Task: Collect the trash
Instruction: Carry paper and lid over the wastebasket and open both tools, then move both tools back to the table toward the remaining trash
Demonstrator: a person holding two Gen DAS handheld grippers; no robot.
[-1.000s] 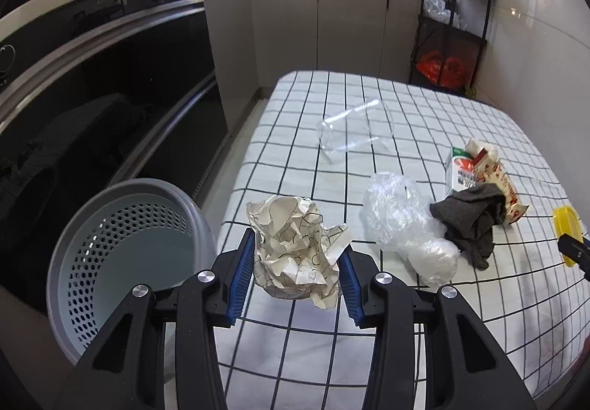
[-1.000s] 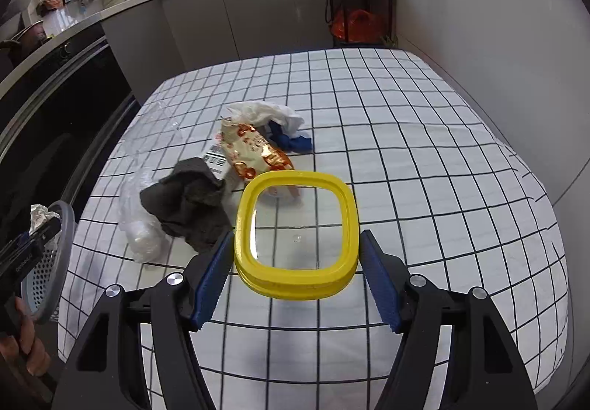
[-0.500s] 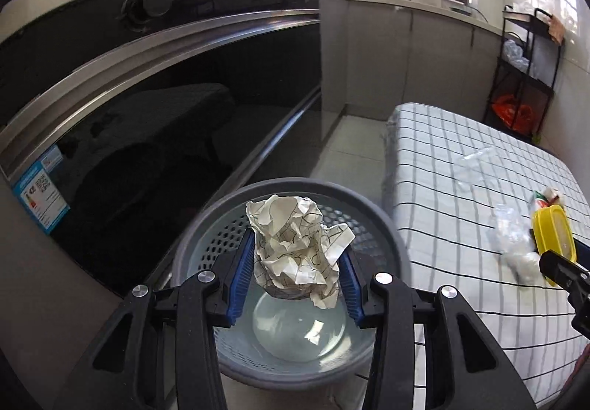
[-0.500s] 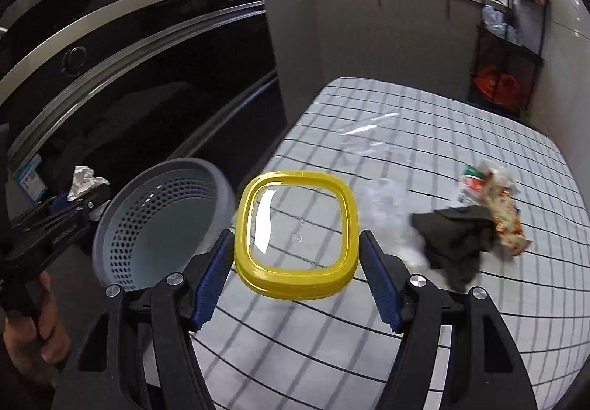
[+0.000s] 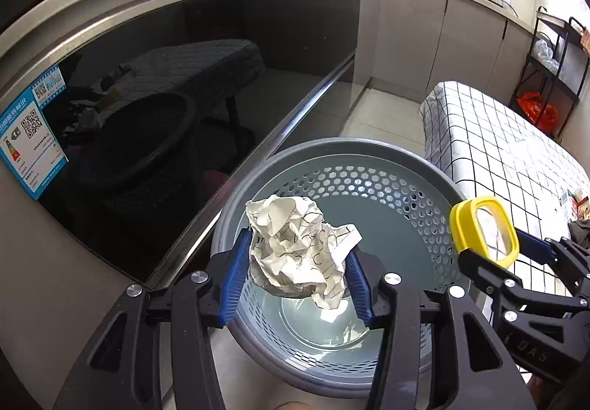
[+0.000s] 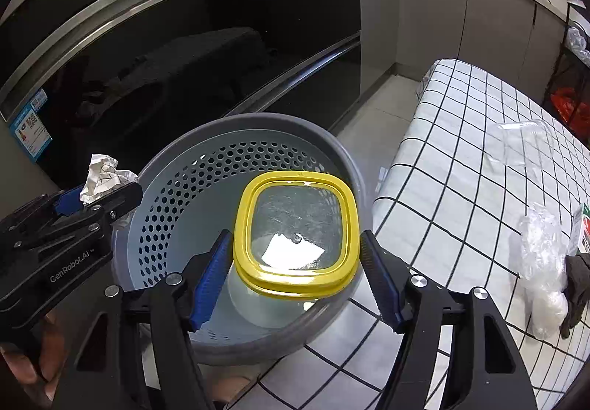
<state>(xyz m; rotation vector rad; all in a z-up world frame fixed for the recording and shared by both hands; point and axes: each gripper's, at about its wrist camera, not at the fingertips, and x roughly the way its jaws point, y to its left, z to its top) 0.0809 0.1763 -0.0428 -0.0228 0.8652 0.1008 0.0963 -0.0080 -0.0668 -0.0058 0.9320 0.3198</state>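
Both loads hang over the round grey perforated plastic basket [image 5: 332, 166], nothing released yet. Left claw [image 5: 297, 271] pinches the crumpled white paper ball [image 5: 298, 247]; right claw [image 6: 295, 262] pinches the yellow-rimmed clear square lid [image 6: 297, 229]. Basket looks empty. Beside the basket, the checked-cloth table [image 6: 461, 159] holds a clear plastic bag [image 6: 542, 255] and dark rag [image 6: 577, 281], left to collect.

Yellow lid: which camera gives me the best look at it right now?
Right wrist view: the yellow lid sits central, full outline visible between the right gripper fingers, over the gray basket. Left wrist view shows it small and oblique at the right edge.
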